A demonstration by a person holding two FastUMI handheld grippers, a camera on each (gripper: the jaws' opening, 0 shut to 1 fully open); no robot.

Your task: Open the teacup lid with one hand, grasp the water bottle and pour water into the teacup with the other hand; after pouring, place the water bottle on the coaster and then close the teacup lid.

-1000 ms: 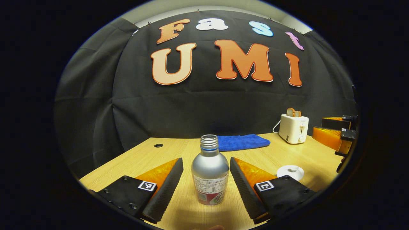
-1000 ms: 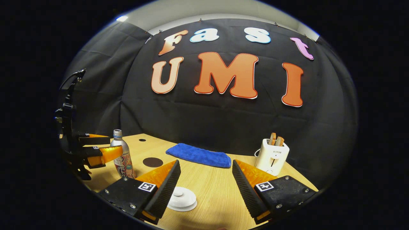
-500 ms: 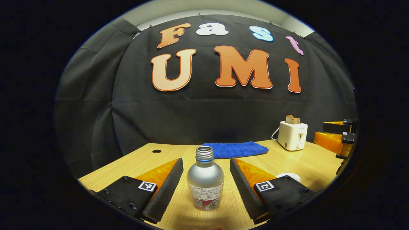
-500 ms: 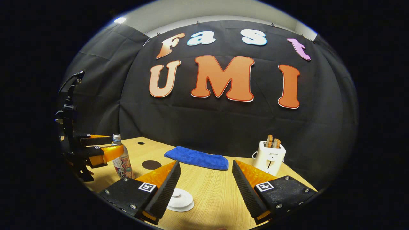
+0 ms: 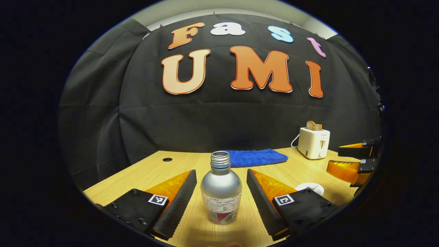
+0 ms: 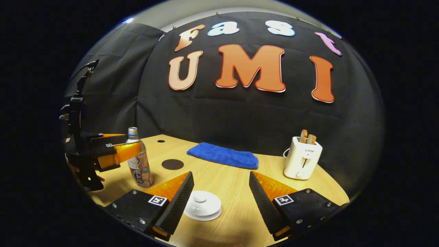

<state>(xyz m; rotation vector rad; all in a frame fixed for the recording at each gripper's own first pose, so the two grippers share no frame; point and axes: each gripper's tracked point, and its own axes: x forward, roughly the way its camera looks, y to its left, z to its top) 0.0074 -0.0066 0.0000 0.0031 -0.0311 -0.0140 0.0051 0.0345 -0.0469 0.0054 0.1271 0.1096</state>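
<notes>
Left gripper view: left tongs (image 5: 221, 192) spread wide, water bottle (image 5: 221, 192) standing capless on the desk (image 5: 178, 163) between the two fingers, touching neither.

Right gripper view: right tongs (image 6: 221, 193) spread wide too, white teacup lid (image 6: 202, 210) sitting low on the desk by the left finger, dark coaster (image 6: 172, 164) farther back beside the bottle.

A: What's the room like?
B: Black cloth wall (image 6: 240, 116) behind a pale wooden table (image 6: 233, 185), with a strip of light ceiling (image 5: 219, 8) above.
A: Anything in the tabletop?
B: A round cable hole (image 5: 167, 159) near the back.
</notes>
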